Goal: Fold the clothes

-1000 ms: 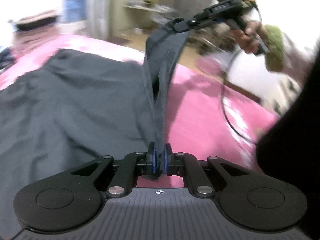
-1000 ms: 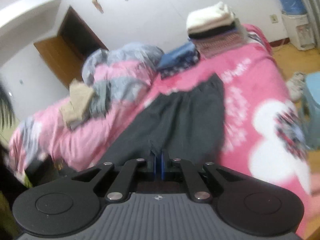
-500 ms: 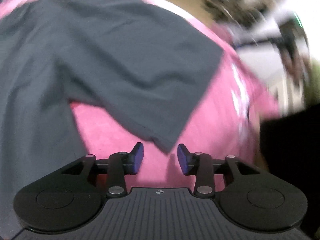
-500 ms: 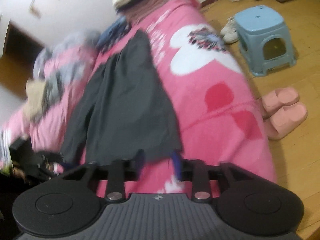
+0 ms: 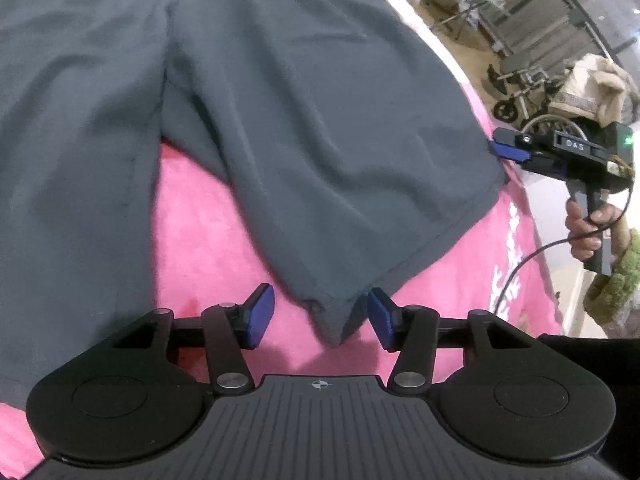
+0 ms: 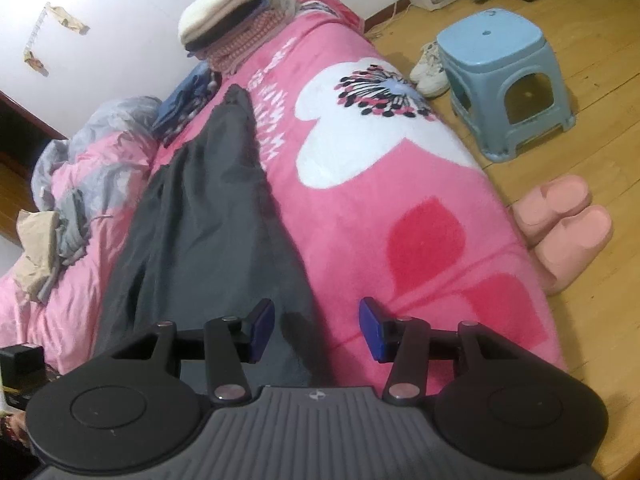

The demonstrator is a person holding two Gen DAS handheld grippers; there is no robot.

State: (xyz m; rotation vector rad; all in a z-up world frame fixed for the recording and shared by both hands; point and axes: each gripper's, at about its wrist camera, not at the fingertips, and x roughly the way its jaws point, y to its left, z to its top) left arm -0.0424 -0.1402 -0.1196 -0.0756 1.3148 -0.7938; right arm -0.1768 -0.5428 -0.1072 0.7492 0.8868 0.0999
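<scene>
A pair of dark grey shorts (image 5: 280,120) lies spread flat on the pink blanket (image 5: 200,248). My left gripper (image 5: 321,318) is open, its blue pads on either side of the near corner of one leg hem, which lies loose between them. My right gripper (image 6: 317,326) is open and empty over the other corner of that hem; the shorts (image 6: 200,220) stretch away from it. The right gripper also shows in the left wrist view (image 5: 510,148), at the far end of the hem.
A stack of folded clothes (image 6: 228,28) sits at the bed's far end, with crumpled bedding and garments (image 6: 72,200) to the left. On the wooden floor beside the bed stand a blue stool (image 6: 504,80), pink slippers (image 6: 568,220) and white shoes (image 6: 430,68).
Both grippers were shut on the shorts' hem and held it up. They lowered it onto the bed and opened; the leg now lies flat.
</scene>
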